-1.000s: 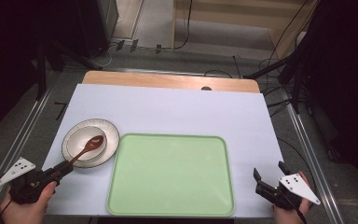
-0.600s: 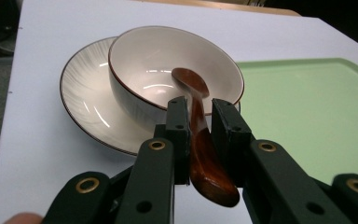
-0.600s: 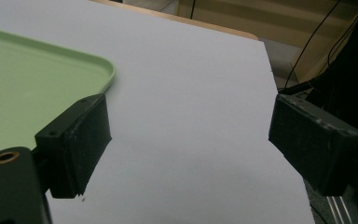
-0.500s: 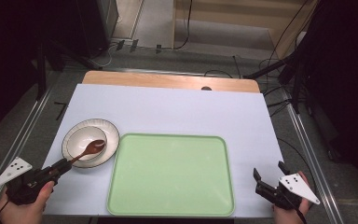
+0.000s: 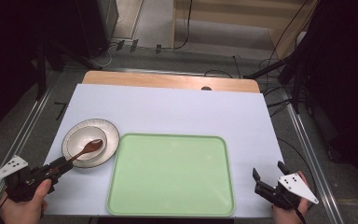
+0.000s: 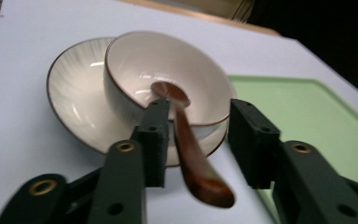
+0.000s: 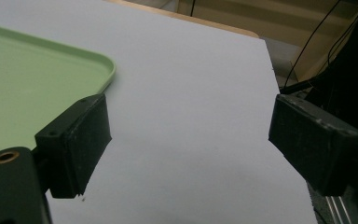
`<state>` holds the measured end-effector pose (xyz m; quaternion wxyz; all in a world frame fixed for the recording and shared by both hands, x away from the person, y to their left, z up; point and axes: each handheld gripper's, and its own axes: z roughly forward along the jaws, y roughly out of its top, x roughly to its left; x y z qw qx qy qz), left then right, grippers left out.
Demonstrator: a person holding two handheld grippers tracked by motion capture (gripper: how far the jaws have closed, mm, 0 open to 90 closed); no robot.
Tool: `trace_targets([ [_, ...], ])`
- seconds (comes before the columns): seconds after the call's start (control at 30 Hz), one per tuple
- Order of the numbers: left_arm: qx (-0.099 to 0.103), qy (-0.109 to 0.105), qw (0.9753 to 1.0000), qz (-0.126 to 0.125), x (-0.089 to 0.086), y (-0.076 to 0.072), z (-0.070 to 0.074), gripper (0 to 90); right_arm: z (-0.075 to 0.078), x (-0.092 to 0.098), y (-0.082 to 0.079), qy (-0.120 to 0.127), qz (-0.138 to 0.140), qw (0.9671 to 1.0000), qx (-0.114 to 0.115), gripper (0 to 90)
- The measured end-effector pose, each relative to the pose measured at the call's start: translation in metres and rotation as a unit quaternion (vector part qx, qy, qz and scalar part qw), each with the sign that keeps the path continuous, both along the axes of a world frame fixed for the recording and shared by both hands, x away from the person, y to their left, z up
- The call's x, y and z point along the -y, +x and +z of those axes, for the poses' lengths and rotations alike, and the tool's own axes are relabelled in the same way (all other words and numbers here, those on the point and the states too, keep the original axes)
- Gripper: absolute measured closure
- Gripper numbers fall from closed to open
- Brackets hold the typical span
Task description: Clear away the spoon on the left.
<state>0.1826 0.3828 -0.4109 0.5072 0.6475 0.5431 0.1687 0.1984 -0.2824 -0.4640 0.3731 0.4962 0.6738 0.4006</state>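
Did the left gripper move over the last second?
Yes. The left gripper has drawn back slightly toward the person, away from the plate, which lies in the same place beside the green tray. The spoon sits between its open jaws.

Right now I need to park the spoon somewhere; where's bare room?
The tray lies bare. The white mat is free behind it, up to the wooden edge, and at its right. It's crowded only front left: bowl on plate, spoon, left tool.
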Motion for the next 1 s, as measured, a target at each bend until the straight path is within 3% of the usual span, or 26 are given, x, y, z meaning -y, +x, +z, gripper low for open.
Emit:
trace_targets([
  [0.03, 0.011, -0.010, 0.9999, 0.002, -0.003, -0.001, 0.006, 53.7, 0.000, 0.000, 0.000, 0.001, -0.001, 1.0000, 0.000, 13.4],
  [0.17, 0.015, -0.028, 0.9995, 0.005, -0.011, 0.001, 0.011, 52.2, 0.000, -0.001, 0.000, -0.001, 0.000, 1.0000, -0.001, 13.4],
  [0.33, -0.019, -0.053, 0.9984, -0.010, -0.023, 0.007, 0.006, 55.2, -0.001, -0.002, 0.001, -0.003, 0.002, 1.0000, -0.002, 13.4],
  [0.43, -0.057, -0.054, 0.9964, -0.033, -0.020, 0.012, -0.002, 57.2, -0.001, -0.002, 0.001, -0.002, 0.001, 1.0000, -0.002, 13.4],
  [0.6, -0.084, -0.053, 0.9938, -0.051, -0.016, 0.015, -0.010, 62.2, -0.001, -0.001, 0.001, -0.005, 0.002, 1.0000, -0.001, 13.4],
  [0.77, -0.086, -0.049, 0.9939, -0.049, -0.014, 0.014, -0.009, 68.3, -0.001, -0.001, 0.000, -0.003, 0.000, 1.0000, -0.001, 13.4],
  [1.0, -0.063, -0.040, 0.9969, -0.024, -0.013, 0.009, -0.006, 83.2, -0.001, 0.000, 0.000, -0.004, 0.001, 1.0000, 0.001, 13.4],
])
